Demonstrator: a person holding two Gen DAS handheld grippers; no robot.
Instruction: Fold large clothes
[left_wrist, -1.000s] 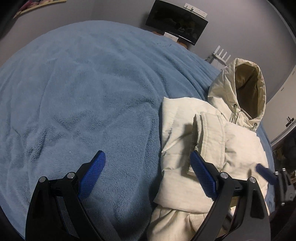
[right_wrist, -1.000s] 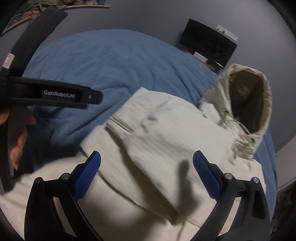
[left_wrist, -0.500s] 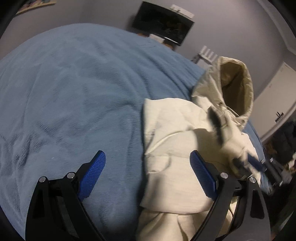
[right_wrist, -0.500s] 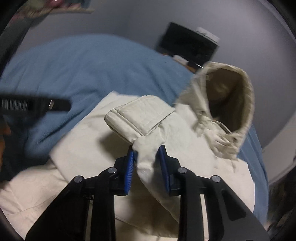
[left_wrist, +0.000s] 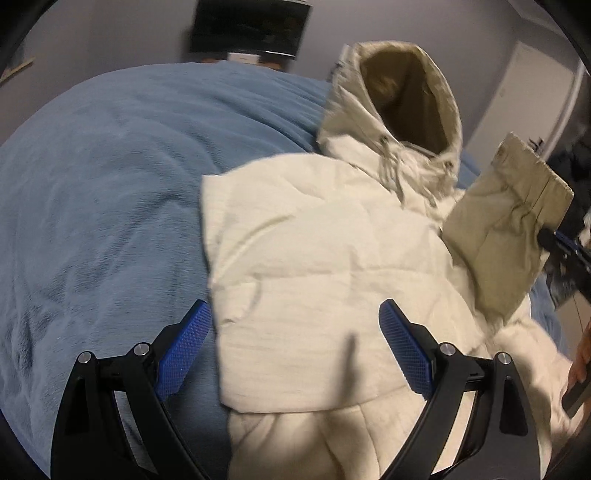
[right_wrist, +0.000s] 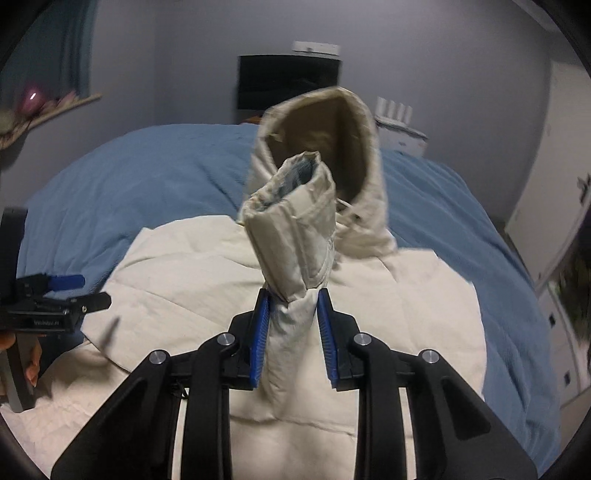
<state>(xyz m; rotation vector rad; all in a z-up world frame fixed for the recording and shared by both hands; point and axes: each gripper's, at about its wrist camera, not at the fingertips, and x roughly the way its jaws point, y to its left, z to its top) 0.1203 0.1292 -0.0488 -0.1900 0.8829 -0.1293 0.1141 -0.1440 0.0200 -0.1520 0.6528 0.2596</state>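
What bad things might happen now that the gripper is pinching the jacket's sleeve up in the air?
1. The right gripper pinches only a bunched bit of the sleeve, so the fabric might slip out.
2. The left gripper hangs open above the jacket and pins nothing, so pulling the sleeve could drag the folded body out of shape on the blue blanket.
3. The hood stands upright and may flop over, spoiling the fold.

The jacket is matt, quilted cream cloth (slightly crinkled); the blanket is plush blue fleece.
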